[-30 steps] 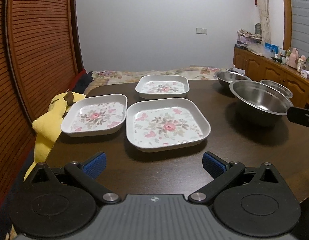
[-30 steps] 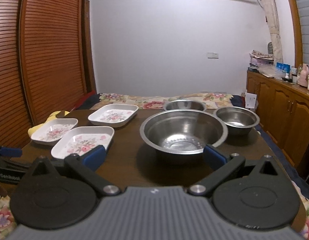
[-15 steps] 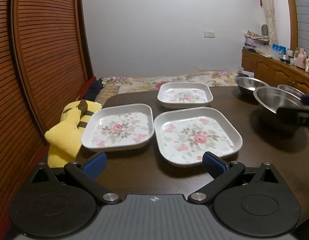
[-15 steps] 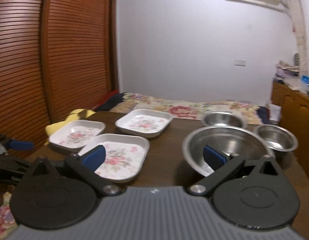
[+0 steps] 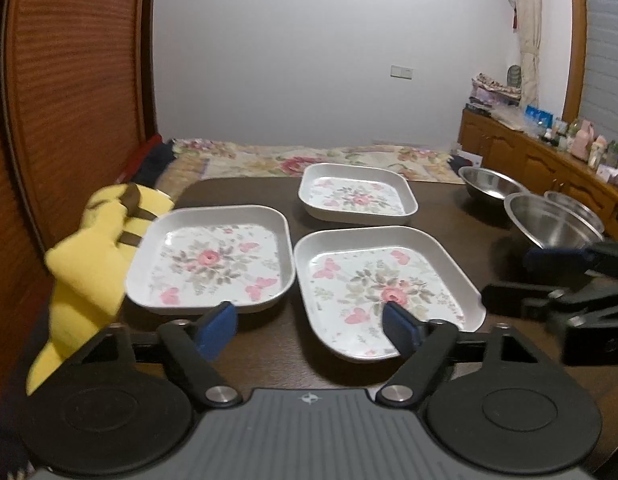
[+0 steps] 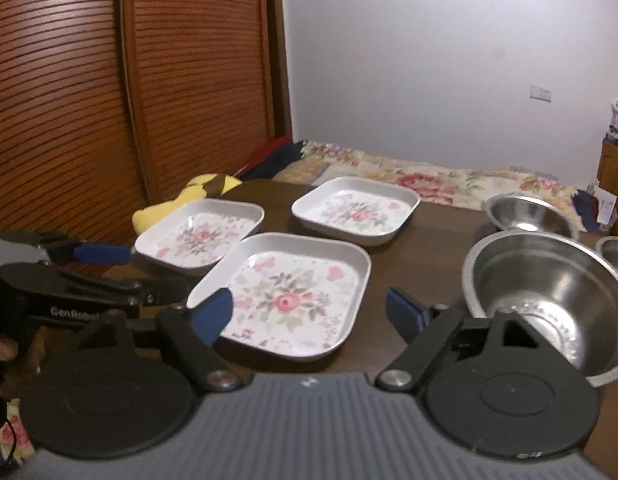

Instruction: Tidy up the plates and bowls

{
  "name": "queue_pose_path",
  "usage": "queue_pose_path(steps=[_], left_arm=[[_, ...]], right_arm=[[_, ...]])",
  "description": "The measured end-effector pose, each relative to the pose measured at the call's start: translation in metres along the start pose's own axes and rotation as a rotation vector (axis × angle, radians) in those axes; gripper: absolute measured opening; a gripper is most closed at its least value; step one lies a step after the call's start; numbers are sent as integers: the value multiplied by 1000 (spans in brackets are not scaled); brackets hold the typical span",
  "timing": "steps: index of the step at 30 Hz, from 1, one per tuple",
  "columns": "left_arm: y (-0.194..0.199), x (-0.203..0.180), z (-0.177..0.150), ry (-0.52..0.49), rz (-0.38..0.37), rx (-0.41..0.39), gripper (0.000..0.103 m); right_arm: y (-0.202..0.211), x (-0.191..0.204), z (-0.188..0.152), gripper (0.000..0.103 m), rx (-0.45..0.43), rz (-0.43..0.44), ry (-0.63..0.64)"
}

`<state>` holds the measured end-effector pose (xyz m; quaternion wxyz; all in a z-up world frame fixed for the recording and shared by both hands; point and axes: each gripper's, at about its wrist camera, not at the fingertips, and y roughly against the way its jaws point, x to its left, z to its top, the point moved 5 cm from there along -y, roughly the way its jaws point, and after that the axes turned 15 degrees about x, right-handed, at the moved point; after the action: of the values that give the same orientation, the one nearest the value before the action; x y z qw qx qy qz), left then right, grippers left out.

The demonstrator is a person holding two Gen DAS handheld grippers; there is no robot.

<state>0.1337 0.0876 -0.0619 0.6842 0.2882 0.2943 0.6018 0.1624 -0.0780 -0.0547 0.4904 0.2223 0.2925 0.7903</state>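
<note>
Three white square floral plates lie on the dark table: a left plate [image 5: 213, 258] [image 6: 201, 236], a near plate [image 5: 383, 288] [image 6: 285, 296] and a far plate [image 5: 357, 196] [image 6: 355, 210]. To the right stand a big steel bowl [image 5: 549, 224] [image 6: 549, 292], a far bowl [image 5: 489, 186] [image 6: 525, 212] and a small bowl [image 6: 617, 252]. My left gripper [image 5: 307, 326] [image 6: 129, 272] hovers at the near plate's front left corner. My right gripper [image 6: 309, 314] [image 5: 529, 278] faces that plate from its right. Both sets of jaws are closing, and no pad presses on anything.
A yellow plush toy [image 5: 93, 248] hangs over the table's left edge beside the left plate. Slatted wooden doors [image 6: 89, 100] stand at the left. A bed with a floral cover [image 5: 309, 160] lies behind the table, and a cluttered wooden sideboard [image 5: 549, 160] runs along the right.
Both grippers' jaws have narrowed. The right gripper has swung left from the big bowl to face the near plate. The left gripper has come closer to the plates.
</note>
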Motion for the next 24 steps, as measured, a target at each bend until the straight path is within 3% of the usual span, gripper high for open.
queue_pose_path(steps=[3, 10, 17, 24], left_arm=[[-9, 0, 2, 9, -24, 19, 64], [-25, 0, 2, 3, -31, 49, 42], [-34, -1, 2, -1, -65, 66, 27], [-42, 2, 3, 6, -47, 86, 16]], right_arm=[[-11, -2, -1, 62, 32, 7, -14], [-33, -10, -3, 46, 76, -8, -41], [-47, -19, -5, 30, 106, -23, -77], [-56, -23, -5, 29, 122, -36, -91]])
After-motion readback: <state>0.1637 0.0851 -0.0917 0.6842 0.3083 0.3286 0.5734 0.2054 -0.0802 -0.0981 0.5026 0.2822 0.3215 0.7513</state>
